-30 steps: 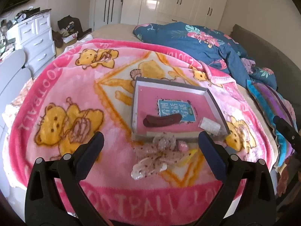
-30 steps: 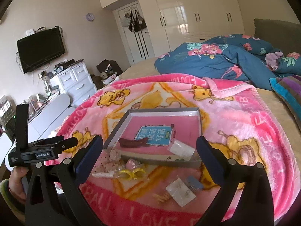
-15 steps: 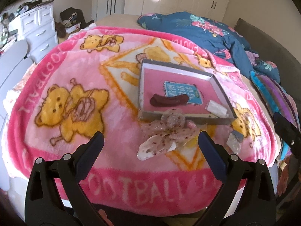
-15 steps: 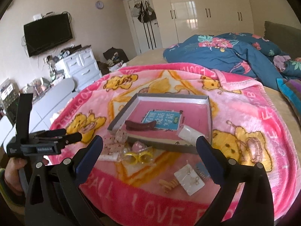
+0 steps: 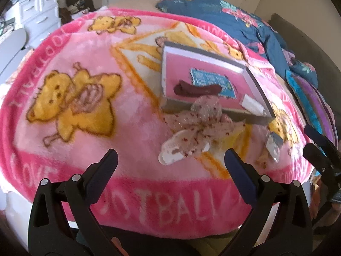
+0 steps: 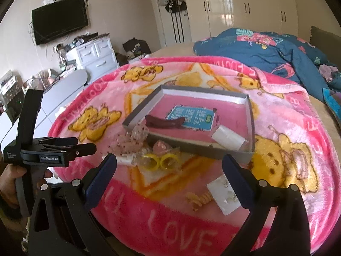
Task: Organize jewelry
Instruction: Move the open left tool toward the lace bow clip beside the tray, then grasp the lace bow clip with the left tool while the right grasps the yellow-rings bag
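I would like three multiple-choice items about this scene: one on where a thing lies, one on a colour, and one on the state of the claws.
1. Where does the dark red hair clip lie?
A. inside the grey tray
B. on the blanket outside the tray
C. in the left claw

2. What colour are the two rings in the clear packet in front of the tray?
A. blue
B. yellow
C. black

3. How do the two claws stand?
A. both shut on something
B. only the left one holds something
C. both open and holding nothing

Answers:
1. A: the clip rests on the tray's pink floor, beside the blue card.
2. B: both rings show bright yellow on the pink blanket.
3. C: the left claw and the right claw have their fingers wide apart with nothing between them.
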`<state>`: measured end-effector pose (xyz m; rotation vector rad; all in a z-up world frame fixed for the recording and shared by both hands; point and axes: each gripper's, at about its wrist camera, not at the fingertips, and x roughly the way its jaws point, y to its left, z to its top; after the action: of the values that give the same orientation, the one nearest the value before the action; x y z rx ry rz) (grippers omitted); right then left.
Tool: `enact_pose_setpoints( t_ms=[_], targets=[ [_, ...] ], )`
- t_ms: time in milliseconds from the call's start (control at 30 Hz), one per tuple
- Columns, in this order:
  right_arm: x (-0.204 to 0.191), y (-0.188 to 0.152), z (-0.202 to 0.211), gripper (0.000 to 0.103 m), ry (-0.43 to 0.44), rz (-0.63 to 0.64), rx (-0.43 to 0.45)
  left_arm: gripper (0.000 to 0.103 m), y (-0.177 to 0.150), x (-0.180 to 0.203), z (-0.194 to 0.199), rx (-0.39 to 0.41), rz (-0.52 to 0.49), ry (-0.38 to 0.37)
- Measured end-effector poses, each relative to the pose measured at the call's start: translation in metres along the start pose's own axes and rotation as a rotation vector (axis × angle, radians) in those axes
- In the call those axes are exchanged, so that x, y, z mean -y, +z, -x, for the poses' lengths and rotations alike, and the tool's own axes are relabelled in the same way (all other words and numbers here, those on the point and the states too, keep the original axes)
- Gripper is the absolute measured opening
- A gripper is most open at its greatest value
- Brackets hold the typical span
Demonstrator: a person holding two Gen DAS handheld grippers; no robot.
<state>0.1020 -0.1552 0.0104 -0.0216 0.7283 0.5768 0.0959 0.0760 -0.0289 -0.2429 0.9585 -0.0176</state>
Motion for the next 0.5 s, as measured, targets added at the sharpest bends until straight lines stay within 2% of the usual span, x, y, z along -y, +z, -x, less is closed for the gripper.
enact_pose_setpoints(
  t_ms=[167, 500],
  targets=[
    [0.002, -0.011, -0.015, 0.099, -0.005, 0.005, -0.046, 0.094, 0.0, 0.007, -0.015, -0.033, -0.026, -0.035],
    [0.021, -0.024, -0.04, 0.099, -0.03, -0.029, -0.117, 0.094, 0.022, 0.039, -0.054, -0.077, -0.112, -0.08]
  ],
)
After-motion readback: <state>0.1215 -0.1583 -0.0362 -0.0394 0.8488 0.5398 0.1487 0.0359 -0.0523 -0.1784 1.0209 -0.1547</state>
